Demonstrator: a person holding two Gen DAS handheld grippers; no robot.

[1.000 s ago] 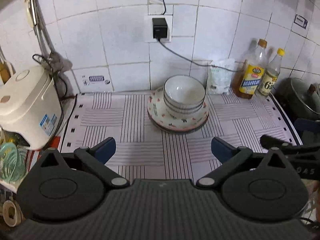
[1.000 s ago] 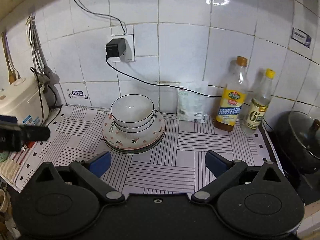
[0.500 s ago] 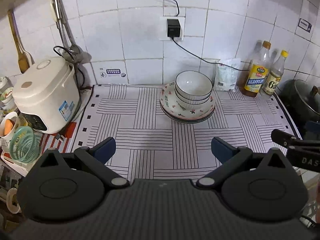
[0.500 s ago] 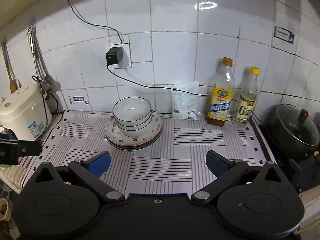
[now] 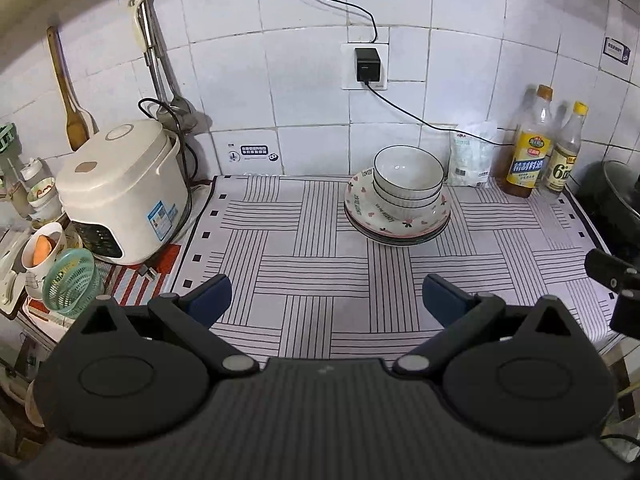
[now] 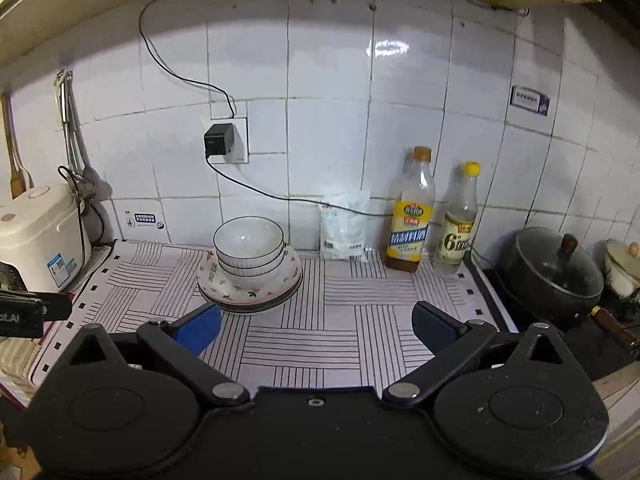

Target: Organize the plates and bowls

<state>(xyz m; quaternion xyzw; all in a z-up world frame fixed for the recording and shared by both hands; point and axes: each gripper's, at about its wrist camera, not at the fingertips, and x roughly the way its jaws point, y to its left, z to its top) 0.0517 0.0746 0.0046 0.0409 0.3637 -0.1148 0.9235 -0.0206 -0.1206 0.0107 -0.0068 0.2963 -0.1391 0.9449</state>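
Resting on stacked plates (image 5: 400,222), three nested bowls (image 5: 408,172); left tool (image 5: 326,298), right tool (image 6: 316,326) both wide, empty.

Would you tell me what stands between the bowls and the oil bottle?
A white bag against the wall, between the bowls and oil bottle; right wrist view.

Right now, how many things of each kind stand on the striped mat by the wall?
White ribbed bowls, nested: 3
Heart-patterned plates, stacked under them: at least 2, exact number unclear
Yellow-labelled bottles: 2
White plastic bag: 1
Total: at least 8
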